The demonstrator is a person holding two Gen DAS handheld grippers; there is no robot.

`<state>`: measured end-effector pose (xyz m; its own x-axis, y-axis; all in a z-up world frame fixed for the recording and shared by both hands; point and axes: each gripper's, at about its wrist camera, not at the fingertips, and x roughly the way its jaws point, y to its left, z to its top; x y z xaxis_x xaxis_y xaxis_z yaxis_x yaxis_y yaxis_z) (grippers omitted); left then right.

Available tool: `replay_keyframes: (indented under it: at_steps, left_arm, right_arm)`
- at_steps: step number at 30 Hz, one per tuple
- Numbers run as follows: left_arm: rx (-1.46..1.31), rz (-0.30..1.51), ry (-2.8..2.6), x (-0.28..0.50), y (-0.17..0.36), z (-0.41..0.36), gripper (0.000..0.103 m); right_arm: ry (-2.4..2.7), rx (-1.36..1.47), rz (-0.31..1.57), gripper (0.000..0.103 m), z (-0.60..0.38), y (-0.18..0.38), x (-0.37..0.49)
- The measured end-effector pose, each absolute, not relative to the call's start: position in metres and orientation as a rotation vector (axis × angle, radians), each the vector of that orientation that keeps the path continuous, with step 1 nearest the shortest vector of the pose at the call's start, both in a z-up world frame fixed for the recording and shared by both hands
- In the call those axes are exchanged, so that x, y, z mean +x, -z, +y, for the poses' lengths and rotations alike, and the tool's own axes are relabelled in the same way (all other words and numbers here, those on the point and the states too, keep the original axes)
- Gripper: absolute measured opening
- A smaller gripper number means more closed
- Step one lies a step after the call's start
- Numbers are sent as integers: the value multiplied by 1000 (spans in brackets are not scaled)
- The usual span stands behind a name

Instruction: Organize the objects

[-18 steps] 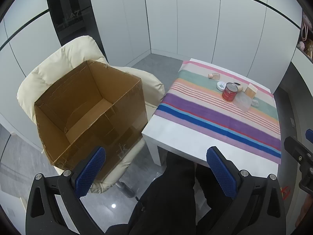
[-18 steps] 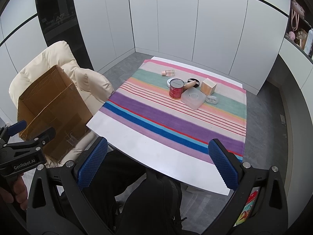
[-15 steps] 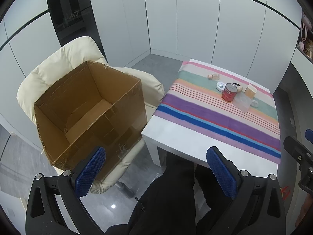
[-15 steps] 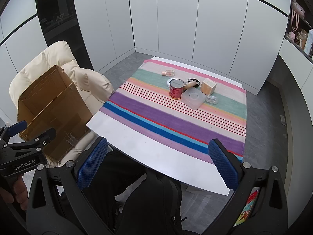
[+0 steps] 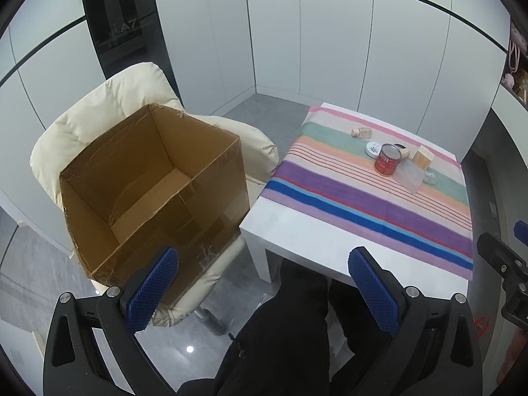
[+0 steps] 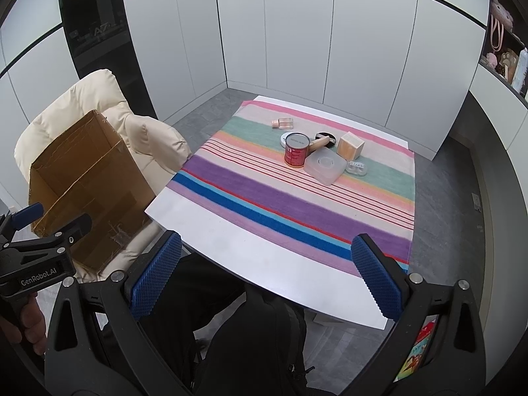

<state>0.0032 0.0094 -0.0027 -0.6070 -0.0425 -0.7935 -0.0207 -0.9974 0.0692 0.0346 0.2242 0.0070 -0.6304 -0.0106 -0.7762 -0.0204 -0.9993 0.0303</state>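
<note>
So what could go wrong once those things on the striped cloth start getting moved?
The items sit bunched together: grabbing the red can might knock the clear plastic container leaning against it. The cardboard box rests tilted on the cream chair, so dropped items could tip it. The small bottle lies sideways and could roll.

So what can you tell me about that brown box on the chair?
The cardboard box is plain brown corrugated card, open at the top, with clear tape along its worn edges and seams. It looks empty: only the bottom flaps show inside. It sits tilted on the seat of a cream padded chair, beside the white table. Nothing else touches it.
</note>
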Motion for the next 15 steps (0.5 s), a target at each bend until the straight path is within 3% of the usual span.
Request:
replay_keyframes:
  at_steps: [15]
  left_arm:
    - [1378, -113, 2805, 4, 1, 6, 103]
  right_arm:
    - [-2829, -1341, 45, 103, 222, -6, 35]
